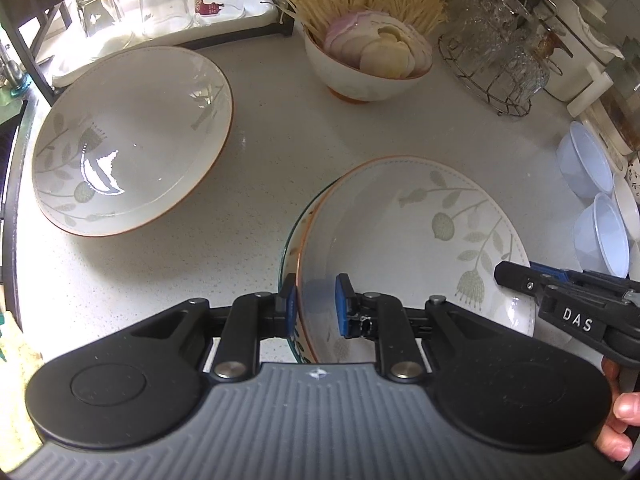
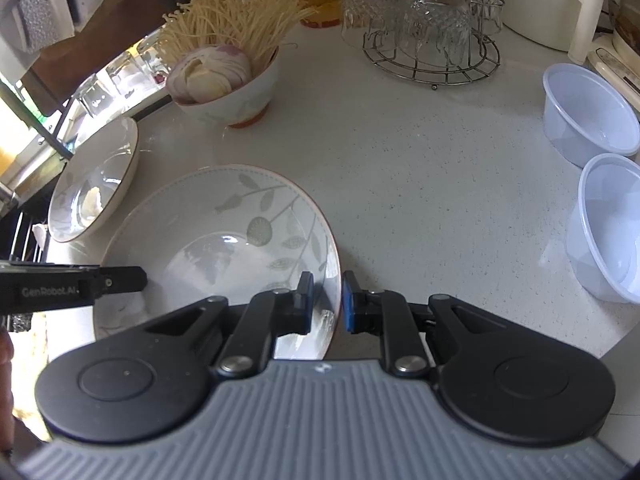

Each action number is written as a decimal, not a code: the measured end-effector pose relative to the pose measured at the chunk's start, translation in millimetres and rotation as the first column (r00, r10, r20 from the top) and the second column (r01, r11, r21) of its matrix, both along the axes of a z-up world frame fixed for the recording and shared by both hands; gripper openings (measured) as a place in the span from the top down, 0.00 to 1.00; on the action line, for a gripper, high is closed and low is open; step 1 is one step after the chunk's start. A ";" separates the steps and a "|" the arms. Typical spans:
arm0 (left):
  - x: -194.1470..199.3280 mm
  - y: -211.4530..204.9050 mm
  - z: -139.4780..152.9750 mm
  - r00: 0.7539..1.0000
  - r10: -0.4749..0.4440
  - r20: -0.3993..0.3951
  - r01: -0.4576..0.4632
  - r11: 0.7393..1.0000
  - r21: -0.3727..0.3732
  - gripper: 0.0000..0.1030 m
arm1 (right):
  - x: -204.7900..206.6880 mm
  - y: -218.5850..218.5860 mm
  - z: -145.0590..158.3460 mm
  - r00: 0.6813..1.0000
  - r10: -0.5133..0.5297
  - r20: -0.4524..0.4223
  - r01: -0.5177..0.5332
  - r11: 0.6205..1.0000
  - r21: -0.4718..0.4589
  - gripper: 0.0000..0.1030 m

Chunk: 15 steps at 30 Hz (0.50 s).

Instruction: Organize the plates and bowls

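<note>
Speckled white counter (image 2: 420, 168) — plates (image 1: 132, 140), food bowl (image 1: 368, 68), glass rack (image 2: 432, 60), plastic tubs (image 2: 588, 112).

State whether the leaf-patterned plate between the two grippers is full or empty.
Empty: the plate shows its bare glazed centre and leaf pattern, with no food on it.

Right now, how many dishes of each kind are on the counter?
Leaf-pattern plates: 2
Bowl of noodles and onion: 1
Clear plastic bowls: 2
Total: 5
</note>
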<state>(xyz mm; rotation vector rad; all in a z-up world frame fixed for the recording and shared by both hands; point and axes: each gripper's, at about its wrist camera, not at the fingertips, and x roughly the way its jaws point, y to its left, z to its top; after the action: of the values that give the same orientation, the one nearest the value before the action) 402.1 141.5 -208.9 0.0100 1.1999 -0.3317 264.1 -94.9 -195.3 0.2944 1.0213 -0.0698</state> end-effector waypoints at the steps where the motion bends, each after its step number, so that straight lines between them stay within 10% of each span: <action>1: 0.1 0.5 0.7 1.000 0.006 -0.003 -0.006 1.000 0.000 0.80 | 0.5 0.0 -0.4 1.000 -0.001 -0.001 0.001 1.000 0.004 0.82; 15: -4.2 15.8 10.4 0.997 0.072 -0.013 -0.073 0.996 -0.050 0.79 | 0.7 1.5 -6.9 1.000 0.000 0.018 -0.001 1.000 0.022 0.79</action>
<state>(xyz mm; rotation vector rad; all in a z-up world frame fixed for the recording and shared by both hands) 397.9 157.3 -198.5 -0.0788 1.1998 -0.2984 264.8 -93.4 -202.2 0.3148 1.0047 -0.0552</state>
